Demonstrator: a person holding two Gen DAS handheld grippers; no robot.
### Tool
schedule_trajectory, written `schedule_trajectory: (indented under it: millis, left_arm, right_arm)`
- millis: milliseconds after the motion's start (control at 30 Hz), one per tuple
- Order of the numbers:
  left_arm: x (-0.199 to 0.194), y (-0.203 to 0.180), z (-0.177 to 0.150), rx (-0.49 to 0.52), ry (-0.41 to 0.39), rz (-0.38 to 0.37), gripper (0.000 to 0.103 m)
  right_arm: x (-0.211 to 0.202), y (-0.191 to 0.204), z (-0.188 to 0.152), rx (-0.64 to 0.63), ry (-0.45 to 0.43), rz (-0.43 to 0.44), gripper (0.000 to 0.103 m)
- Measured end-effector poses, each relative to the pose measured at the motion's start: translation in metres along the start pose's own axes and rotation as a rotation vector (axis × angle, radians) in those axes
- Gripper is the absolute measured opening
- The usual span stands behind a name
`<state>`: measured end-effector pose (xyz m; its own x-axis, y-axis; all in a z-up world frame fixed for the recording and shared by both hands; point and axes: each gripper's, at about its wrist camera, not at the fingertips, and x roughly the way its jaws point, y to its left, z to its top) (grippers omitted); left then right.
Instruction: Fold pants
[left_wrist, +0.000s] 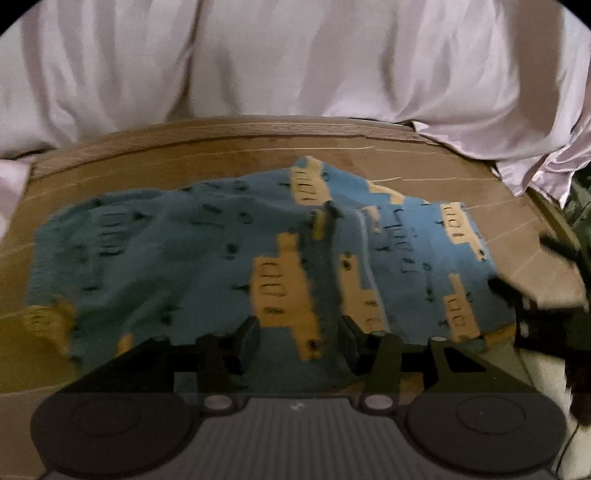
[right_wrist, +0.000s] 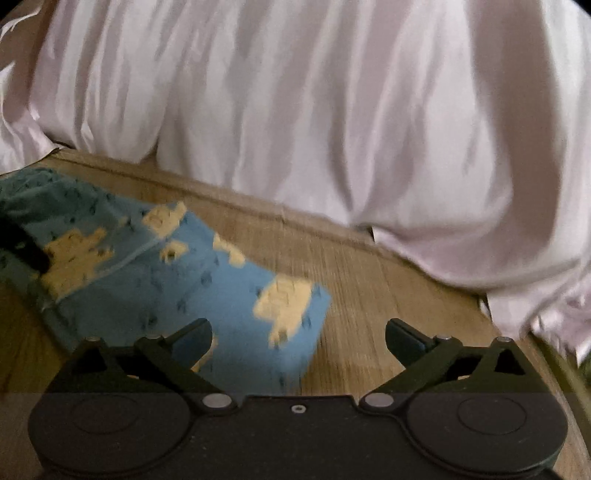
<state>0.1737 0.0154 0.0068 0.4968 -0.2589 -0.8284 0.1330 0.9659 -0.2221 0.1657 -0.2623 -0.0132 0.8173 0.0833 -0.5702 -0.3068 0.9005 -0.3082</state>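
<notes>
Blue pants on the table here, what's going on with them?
A person is folding blue patterned pants on a wooden table, one handheld gripper per hand. The left gripper has its fingers around a raised ridge of the fabric, though blur hides whether it is pinched. The right gripper is wide open and empty over the pants' near corner. White draped cloth hangs behind the table.

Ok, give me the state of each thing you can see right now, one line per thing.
Pants: bunched and creased on the wooden table, not yet neatly folded.
Left gripper: open, with a ridge of cloth between its fingers.
Right gripper: open wide, empty, over the pants' edge.
Wooden table: partly bare.
White cloth: draped behind the table.
</notes>
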Motion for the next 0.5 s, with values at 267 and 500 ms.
schedule_trajectory:
  millis: [267, 500]
  left_arm:
    - [-0.051, 0.048, -0.003, -0.094, -0.067, 0.077, 0.086]
    - [-0.073, 0.101, -0.014, -0.233, -0.194, 0.216, 0.099]
  right_arm:
    - [0.037, 0.027, 0.036, -0.004, 0.005, 0.145, 0.102]
    - [0.039, 0.084, 0.055, -0.141, -0.018, 0.245, 0.102]
